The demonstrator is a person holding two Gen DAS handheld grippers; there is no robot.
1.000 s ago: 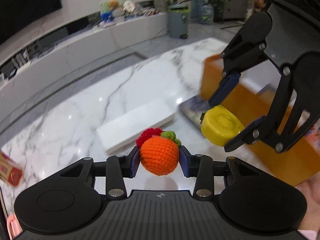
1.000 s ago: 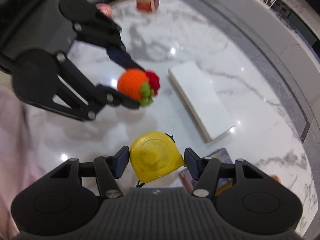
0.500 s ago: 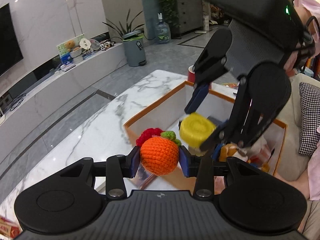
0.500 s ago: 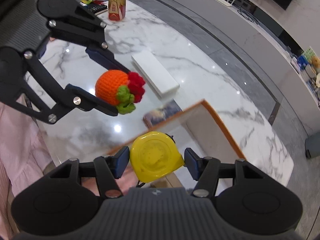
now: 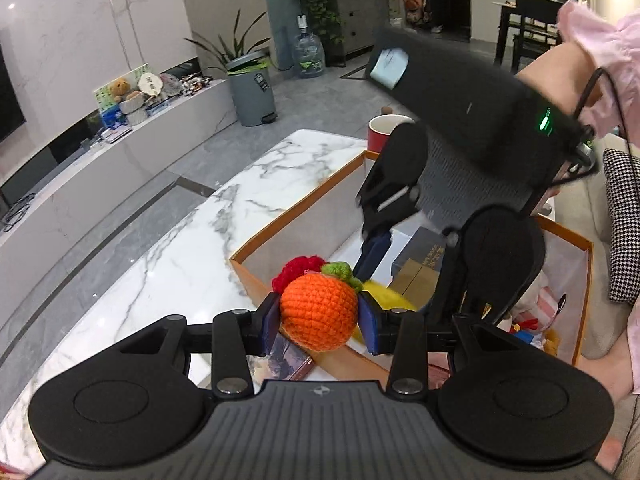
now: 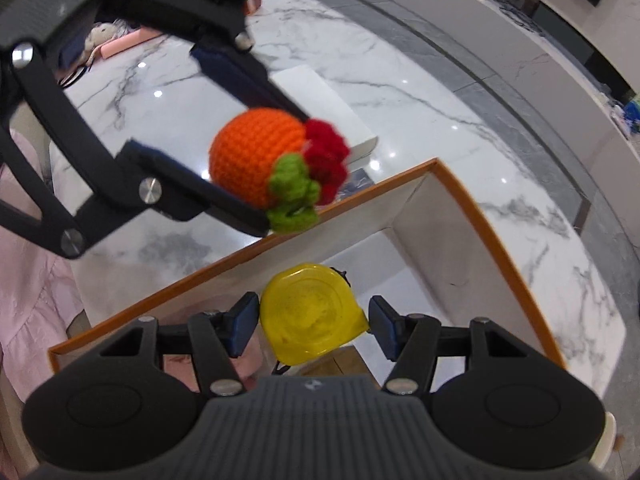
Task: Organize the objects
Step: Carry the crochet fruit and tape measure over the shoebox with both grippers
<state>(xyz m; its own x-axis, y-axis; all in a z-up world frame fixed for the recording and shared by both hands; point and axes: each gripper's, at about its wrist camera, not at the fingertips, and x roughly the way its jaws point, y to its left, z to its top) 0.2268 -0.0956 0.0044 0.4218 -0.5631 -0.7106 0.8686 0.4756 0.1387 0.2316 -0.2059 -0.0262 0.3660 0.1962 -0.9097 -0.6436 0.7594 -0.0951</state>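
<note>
A crocheted orange fruit [image 5: 319,312] with red and green tufts is pinched between the blue pads of my left gripper [image 5: 320,322], which is shut on it. It hangs just above the near rim of an orange-edged box [image 5: 296,212] with white inner walls. My right gripper [image 6: 312,322] is shut on a yellow tape measure [image 6: 312,314] and hovers over the inside of the box [image 6: 492,236], near its corner. In the right wrist view the left gripper [image 6: 276,168] and the crocheted fruit [image 6: 256,156] are up and to the left. The tape measure [image 5: 386,295] is mostly hidden behind the fruit.
The box stands on a marble table [image 5: 192,256]. A gold and dark carton [image 5: 424,264] and soft toys [image 5: 532,320] lie inside it. A white flat box [image 6: 324,100] and a book [image 5: 288,356] lie beside it. A red mug [image 5: 384,134] stands behind.
Both grippers have carried their objects from over the open table to the box. The tape measure now hangs over the box's inside and the crocheted fruit is at its rim.
</note>
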